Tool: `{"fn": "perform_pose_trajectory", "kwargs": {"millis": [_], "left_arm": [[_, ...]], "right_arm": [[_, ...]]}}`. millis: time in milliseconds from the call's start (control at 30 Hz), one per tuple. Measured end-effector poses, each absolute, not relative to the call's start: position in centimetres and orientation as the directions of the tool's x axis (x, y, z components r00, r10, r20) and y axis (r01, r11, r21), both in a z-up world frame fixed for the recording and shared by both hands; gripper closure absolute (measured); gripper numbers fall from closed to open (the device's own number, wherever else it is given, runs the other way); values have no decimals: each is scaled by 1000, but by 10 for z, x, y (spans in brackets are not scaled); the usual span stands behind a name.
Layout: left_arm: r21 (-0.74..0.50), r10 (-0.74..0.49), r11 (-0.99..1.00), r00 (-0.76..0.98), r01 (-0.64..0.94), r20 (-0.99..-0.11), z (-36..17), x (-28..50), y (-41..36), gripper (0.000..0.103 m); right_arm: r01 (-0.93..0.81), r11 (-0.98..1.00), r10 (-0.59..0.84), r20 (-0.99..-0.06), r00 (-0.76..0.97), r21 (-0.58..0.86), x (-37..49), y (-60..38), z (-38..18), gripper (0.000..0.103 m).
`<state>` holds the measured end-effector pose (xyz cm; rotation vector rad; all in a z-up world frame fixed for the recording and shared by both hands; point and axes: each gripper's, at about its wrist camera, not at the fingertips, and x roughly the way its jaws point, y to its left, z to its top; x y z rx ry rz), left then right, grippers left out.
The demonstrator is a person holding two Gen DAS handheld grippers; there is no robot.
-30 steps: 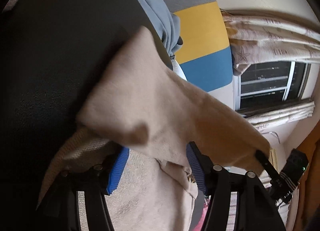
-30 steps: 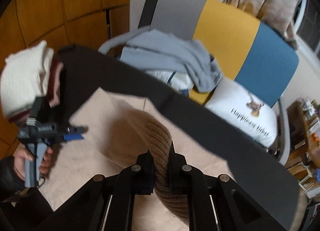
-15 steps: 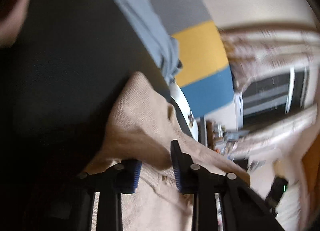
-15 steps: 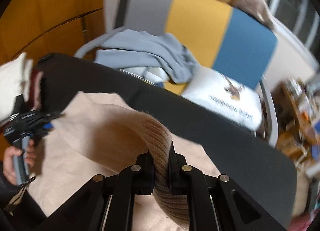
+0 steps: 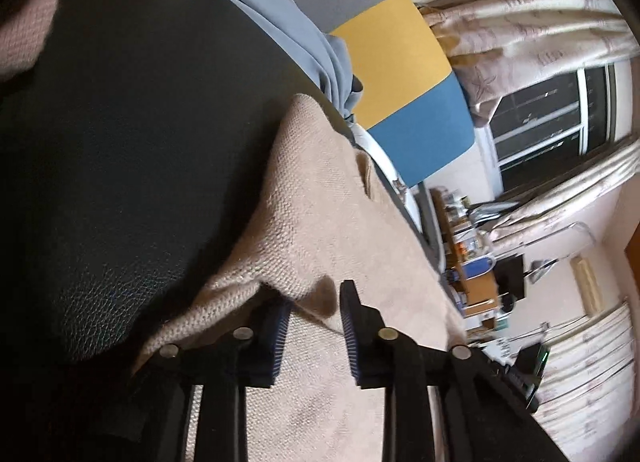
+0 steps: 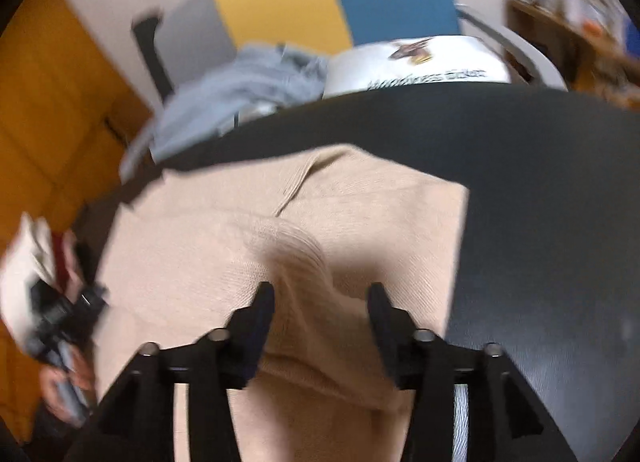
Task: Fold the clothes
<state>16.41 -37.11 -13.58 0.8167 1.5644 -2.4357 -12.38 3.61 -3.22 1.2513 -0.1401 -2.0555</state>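
So I'd say I'm about halfway: the beige sweater [image 6: 248,262] lies on the black table [image 6: 540,189] with its ribbed sleeve [image 6: 304,262] laid across the body, more folds to go. My right gripper [image 6: 320,296] points down, jaws opening, sleeve loose between them. My left gripper [image 5: 314,312] is opening around a folded edge, not pinching.

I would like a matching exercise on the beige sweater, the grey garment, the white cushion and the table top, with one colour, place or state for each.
Things:
1. beige sweater
2. grey garment
3. white cushion
4. table top

Descriptions:
A. printed with dark lettering
B. black, under the knitwear
C. crumpled on the striped chair
D. spread flat, one sleeve folded over it

Pairs: 1-D, 2-C, 3-A, 4-B
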Motion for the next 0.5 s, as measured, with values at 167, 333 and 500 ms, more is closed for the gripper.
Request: {"fn": "perform_pose_trajectory", "kwargs": {"millis": [167,333,500], "left_arm": [[-848,192,-374,-863,377,-468,-136,161,-380,62],[-829,217,-426,-849,362,-483,-127,156,-375,63],[-766,242,-547,-812,338,-531,-109,155,-363,63]], "right_arm": [[454,-648,-750,-617,-239,612,-101,70,-46,48],[449,-688,-700,-683,-207,570,-100,48,-71,46],[487,-482,-872,-451,-189,729,-106,53,-49,29]]}}
